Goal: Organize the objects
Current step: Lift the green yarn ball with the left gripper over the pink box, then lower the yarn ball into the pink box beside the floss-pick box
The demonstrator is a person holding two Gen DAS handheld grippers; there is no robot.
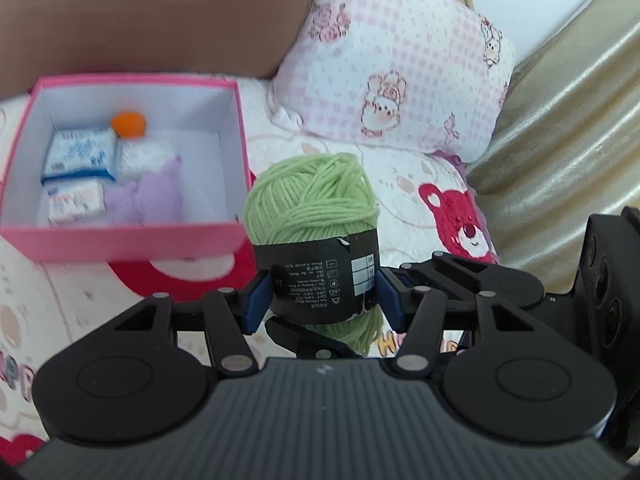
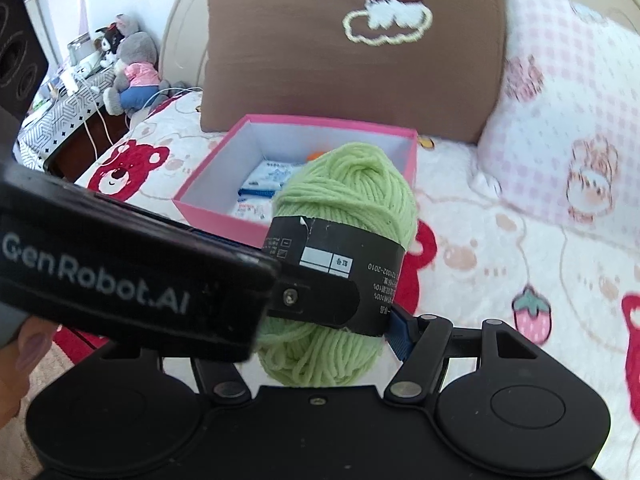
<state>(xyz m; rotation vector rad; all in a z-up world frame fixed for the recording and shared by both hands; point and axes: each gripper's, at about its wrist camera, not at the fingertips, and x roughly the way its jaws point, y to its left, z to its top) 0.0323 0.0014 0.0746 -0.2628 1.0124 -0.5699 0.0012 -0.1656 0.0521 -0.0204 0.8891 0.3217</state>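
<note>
Yarn ball [image 1: 316,208], green w/ a black paper band, is up off the bed [image 1: 400,184], squeezed from both sides. Left gripper [image 1: 322,298] has its blue pads [image 1: 256,300] pressed on the band. Right gripper [image 2: 344,320] is clamped on it too; one blue pad [image 2: 400,330] shows, the other is hidden behind the left tool. Pink box [image 1: 120,242] sits just behind & to the left, w/ small packets [image 1: 80,154], an orange ball [image 1: 129,123] & sth purple [image 1: 152,196] inside. Pink pillow [image 1: 400,60] is near.
</note>
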